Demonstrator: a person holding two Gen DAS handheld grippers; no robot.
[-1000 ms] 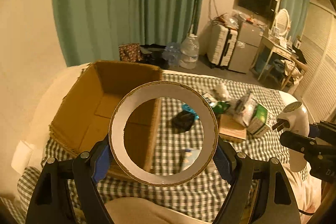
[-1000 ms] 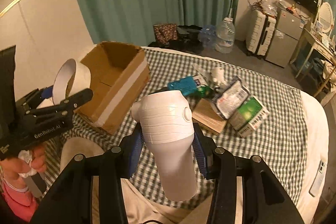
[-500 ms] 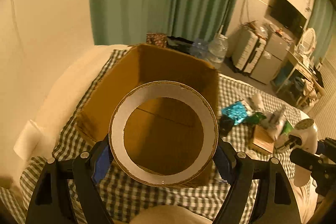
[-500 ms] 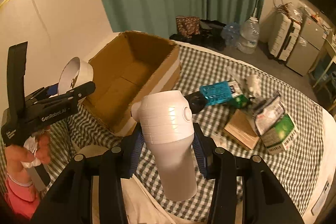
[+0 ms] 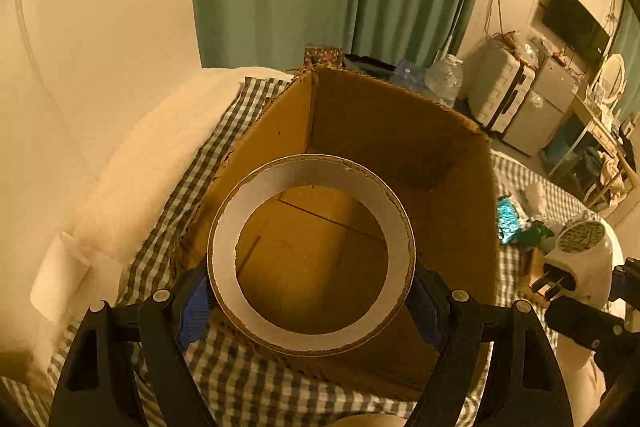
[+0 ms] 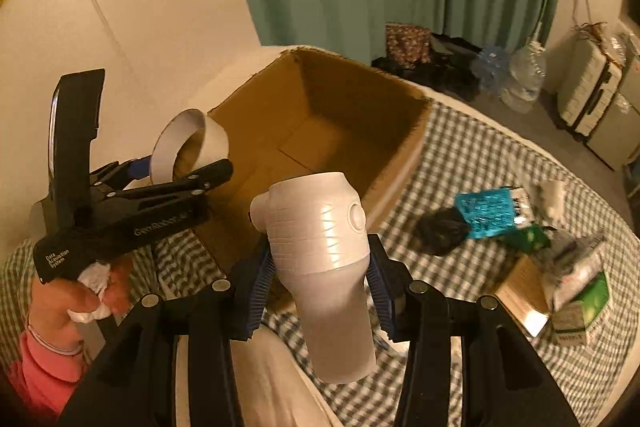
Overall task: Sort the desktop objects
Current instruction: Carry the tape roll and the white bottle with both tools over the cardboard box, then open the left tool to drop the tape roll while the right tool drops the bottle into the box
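My left gripper (image 5: 312,297) is shut on a wide white tape roll (image 5: 228,247), its blue pads pressing both sides. The roll hangs over the near edge of an open cardboard box (image 5: 452,163) on the checked cloth. In the right wrist view the same roll (image 6: 212,139) shows at the box's (image 6: 360,95) left rim, with the left gripper (image 6: 176,167) around it. My right gripper (image 6: 320,267) is shut on a white hair-dryer-shaped appliance (image 6: 320,227), held just in front of the box's near corner. That appliance (image 5: 580,255) shows its plug prongs at the right of the left wrist view.
Loose items lie on the checked cloth (image 6: 480,155) to the right: a teal packet (image 6: 488,211), a black lump (image 6: 440,231), a brown flat box (image 6: 520,291), green cartons (image 6: 588,303). A person's hand (image 6: 72,303) in a pink sleeve holds the left gripper. Curtains, suitcases and water bottles stand behind.
Both grippers moved left toward the cardboard box. The tape roll now hangs over the box's inside instead of its right wall, and the white appliance has come up to the box's near corner.
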